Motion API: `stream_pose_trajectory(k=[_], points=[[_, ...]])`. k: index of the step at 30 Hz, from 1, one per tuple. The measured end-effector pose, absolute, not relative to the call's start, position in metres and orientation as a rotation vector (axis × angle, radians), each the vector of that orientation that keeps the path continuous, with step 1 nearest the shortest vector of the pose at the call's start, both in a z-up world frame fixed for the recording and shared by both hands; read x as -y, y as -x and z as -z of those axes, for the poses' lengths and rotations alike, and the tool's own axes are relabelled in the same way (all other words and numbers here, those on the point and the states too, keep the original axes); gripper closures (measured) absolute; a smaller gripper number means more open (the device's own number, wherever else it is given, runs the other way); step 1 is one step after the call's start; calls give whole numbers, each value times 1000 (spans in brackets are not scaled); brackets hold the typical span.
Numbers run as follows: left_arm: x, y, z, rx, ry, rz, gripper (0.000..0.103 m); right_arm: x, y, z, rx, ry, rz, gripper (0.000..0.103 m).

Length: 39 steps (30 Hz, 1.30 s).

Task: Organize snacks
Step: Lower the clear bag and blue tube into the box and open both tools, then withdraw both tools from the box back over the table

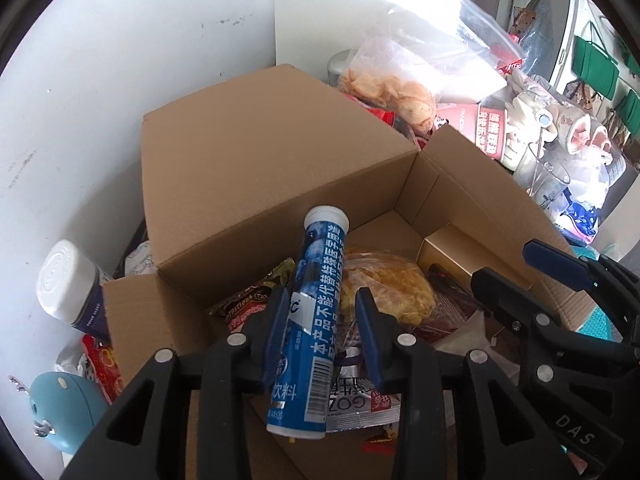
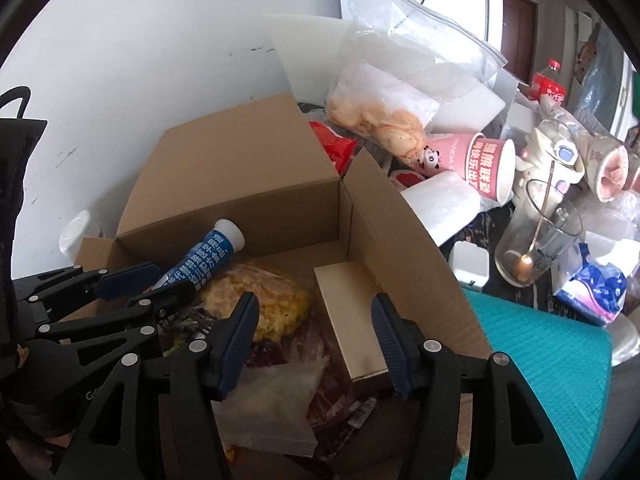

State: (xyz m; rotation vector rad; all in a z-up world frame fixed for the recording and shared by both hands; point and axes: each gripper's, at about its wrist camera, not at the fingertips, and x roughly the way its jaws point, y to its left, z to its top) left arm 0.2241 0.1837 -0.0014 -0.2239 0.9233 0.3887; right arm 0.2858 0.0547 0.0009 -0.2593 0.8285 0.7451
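My left gripper (image 1: 322, 322) is shut on a blue tube with a white cap (image 1: 316, 304) and holds it over the open cardboard box (image 1: 256, 184). The tube also shows in the right wrist view (image 2: 208, 254), with the left gripper (image 2: 136, 284) at the box's left. In the box lie a bag of yellow pastry (image 1: 388, 284), a gold carton (image 2: 352, 320), a silver packet (image 1: 360, 400) and other wrappers. My right gripper (image 2: 316, 340) is open and empty above the gold carton; it shows at the right in the left wrist view (image 1: 532, 268).
A bag of chips (image 2: 380, 120), a pink paper cup (image 2: 484, 164), a glass with a spoon (image 2: 532, 240), mugs and clear plastic bags crowd the table right of the box. A white-capped jar (image 1: 68, 280) stands left of the box by the white wall. A teal mat (image 2: 540, 352) lies at right.
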Motion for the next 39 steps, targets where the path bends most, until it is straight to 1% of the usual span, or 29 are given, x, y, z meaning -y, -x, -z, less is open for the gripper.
stream_pose_trajectory(k=[11,23,26,27,28,29,30,32,34,36,38,39], points=[[-160,-185,-40,-827,149,-397,69,-30,-253,-27,-780,219,-771,43],[-116,-130,-98,-698,97,-387,69,12,-200,-85,-655,198,-776,43],[-104,-116,-107,-674,84,-399,68,25,-186,-95,-622,192,-772,40],[-101,-111,-110,-667,82,-400,59,30,-181,-98,-612,188,-769,39],[-97,-104,-113,-653,85,-398,52,35,-177,-101,-603,186,-765,38],[-94,-98,-115,-636,87,-394,37,41,-170,-104,-590,185,-762,37],[-92,-93,-117,-623,87,-393,28,45,-166,-106,-582,185,-761,33],[-85,-81,-120,-600,76,-399,27,52,-156,-110,-564,195,-754,27],[-80,-70,-122,-594,72,-395,27,60,-146,-112,-549,216,-738,24],[-75,-59,-123,-585,75,-387,26,68,-136,-114,-537,227,-713,16],[-72,-47,-123,-572,82,-386,26,75,-128,-114,-520,231,-704,11],[-70,-41,-123,-565,84,-385,26,79,-122,-114,-510,233,-702,11]])
